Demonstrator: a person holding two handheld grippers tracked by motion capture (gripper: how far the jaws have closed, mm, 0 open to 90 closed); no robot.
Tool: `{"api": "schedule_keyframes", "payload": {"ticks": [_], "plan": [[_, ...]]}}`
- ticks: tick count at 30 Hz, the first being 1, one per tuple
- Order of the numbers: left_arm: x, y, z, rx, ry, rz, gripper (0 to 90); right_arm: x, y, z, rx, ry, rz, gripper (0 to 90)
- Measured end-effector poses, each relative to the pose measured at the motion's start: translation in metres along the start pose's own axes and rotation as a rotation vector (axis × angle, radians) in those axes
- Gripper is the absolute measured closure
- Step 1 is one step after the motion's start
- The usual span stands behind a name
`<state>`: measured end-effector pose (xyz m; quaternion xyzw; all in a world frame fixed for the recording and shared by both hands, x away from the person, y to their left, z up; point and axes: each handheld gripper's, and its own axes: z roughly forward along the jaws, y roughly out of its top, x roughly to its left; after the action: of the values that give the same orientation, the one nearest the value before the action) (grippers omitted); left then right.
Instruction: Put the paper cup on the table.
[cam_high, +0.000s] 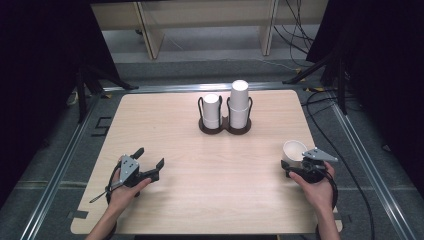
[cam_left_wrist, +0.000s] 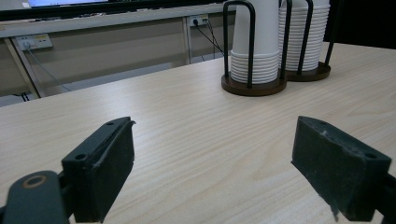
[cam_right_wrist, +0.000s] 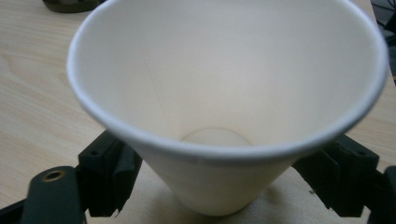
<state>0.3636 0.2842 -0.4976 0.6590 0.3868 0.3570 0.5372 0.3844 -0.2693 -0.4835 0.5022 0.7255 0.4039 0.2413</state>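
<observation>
On the table (cam_high: 210, 165), near edge, right side: a single white paper cup (cam_high: 294, 150) stands upright, mouth up, well apart from the cup holder.
Cup, close view: from the right gripper view the cup (cam_right_wrist: 224, 93) sits between the two black jaws, its flat bottom visible inside; the wood surface lies beneath it.
Right gripper (cam_high: 295, 167): held in the person's right hand (cam_high: 316, 187); jaws stand spread to either side of the cup's lower wall, with a sliver of gap at each side (pads do not press the paper).
Left gripper (cam_high: 150, 162): held in the person's left hand (cam_high: 125, 187), resting low over the near left part of the table; jaws apart with nothing between them, bare wood showing in the gap in the left gripper view (cam_left_wrist: 212, 163).
Cup holder (cam_high: 225, 127): dark round-based rack with two wire-framed bays, placed at the far middle of the table.
Left bay: shorter stack of cups (cam_high: 211, 110), upside down.
Right bay: taller stack of cups (cam_high: 239, 102), upside down, rising above the wire frame.
Surroundings: cables (cam_high: 320, 107) trail on the floor beyond the table's far right corner.
</observation>
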Motion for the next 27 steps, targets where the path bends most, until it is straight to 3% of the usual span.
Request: {"api": "schedule_keyframes", "payload": {"ticks": [1, 3, 4, 6, 7, 8, 9, 10, 11, 12, 13, 14, 15, 16, 17, 18, 20, 21, 23, 24, 27], "plan": [[0.000, 0.000, 0.000, 0.000, 0.000, -0.001, 12.6, -0.001, 0.000, 0.000, -0.025, -0.010, -0.016, 18.7], [0.000, 0.000, 0.000, -0.001, 0.003, -0.003, 12.6, 0.000, 0.001, -0.002, -0.026, -0.018, 0.010, 18.3], [0.000, 0.000, 0.000, -0.001, 0.004, -0.003, 12.6, 0.004, 0.001, -0.003, -0.012, -0.015, 0.057, 18.2], [0.000, 0.000, 0.000, -0.001, 0.004, -0.005, 12.6, 0.004, 0.001, -0.004, -0.011, -0.015, 0.052, 17.6], [0.000, 0.000, 0.000, -0.001, 0.004, -0.007, 12.6, 0.002, 0.001, -0.004, -0.012, -0.009, 0.021, 16.5], [0.000, 0.000, 0.000, -0.001, 0.003, -0.007, 12.6, 0.004, 0.000, -0.005, -0.009, -0.020, 0.043, 16.2], [0.000, 0.000, 0.000, -0.001, 0.004, -0.009, 12.6, 0.002, 0.000, -0.004, -0.040, -0.013, 0.018, 16.2], [0.000, 0.000, 0.000, -0.003, 0.005, -0.011, 12.6, 0.002, 0.000, -0.005, -0.035, -0.020, 0.021, 16.2], [0.000, 0.000, 0.000, -0.003, 0.005, -0.011, 12.6, 0.002, -0.001, -0.004, -0.040, 0.003, 0.034, 16.3], [0.000, 0.000, 0.000, -0.004, 0.006, -0.012, 12.6, 0.003, -0.001, -0.006, -0.028, -0.006, 0.027, 16.2], [0.000, 0.000, 0.000, -0.004, 0.006, -0.012, 12.6, 0.005, -0.003, -0.009, -0.009, -0.014, 0.049, 16.2], [0.000, 0.000, 0.000, -0.002, 0.005, -0.011, 12.6, 0.002, -0.003, -0.009, -0.026, -0.024, 0.014, 16.2], [0.000, 0.000, 0.000, -0.002, 0.005, -0.011, 12.6, 0.002, -0.003, -0.009, -0.026, -0.024, 0.014, 16.2], [0.000, 0.000, 0.000, -0.002, 0.006, -0.011, 12.6, 0.004, -0.004, -0.013, -0.021, -0.025, 0.017, 16.2], [0.000, 0.000, 0.000, -0.001, 0.008, -0.011, 12.6, 0.008, -0.005, -0.015, -0.005, -0.025, 0.057, 16.1], [0.001, -0.001, 0.002, -0.023, 0.000, -0.011, 12.6, 0.008, -0.005, -0.015, -0.005, -0.025, 0.057, 16.1], [0.000, 0.000, 0.000, 0.002, 0.008, -0.012, 12.6, 0.004, -0.005, -0.017, -0.032, -0.034, -0.001, 16.0], [0.000, 0.000, 0.000, 0.001, 0.009, -0.014, 12.6, 0.007, -0.005, -0.018, -0.021, -0.027, 0.041, 16.0], [0.001, -0.001, 0.001, -0.014, 0.005, -0.016, 12.6, 0.005, -0.006, -0.019, -0.029, -0.033, 0.008, 16.1], [0.001, -0.001, 0.002, -0.024, 0.008, -0.017, 12.6, 0.007, -0.007, -0.019, -0.022, -0.023, 0.038, 16.0], [0.001, -0.001, 0.002, -0.019, 0.006, -0.019, 12.6, 0.006, -0.009, -0.022, -0.024, -0.024, 0.026, 16.1]]}}
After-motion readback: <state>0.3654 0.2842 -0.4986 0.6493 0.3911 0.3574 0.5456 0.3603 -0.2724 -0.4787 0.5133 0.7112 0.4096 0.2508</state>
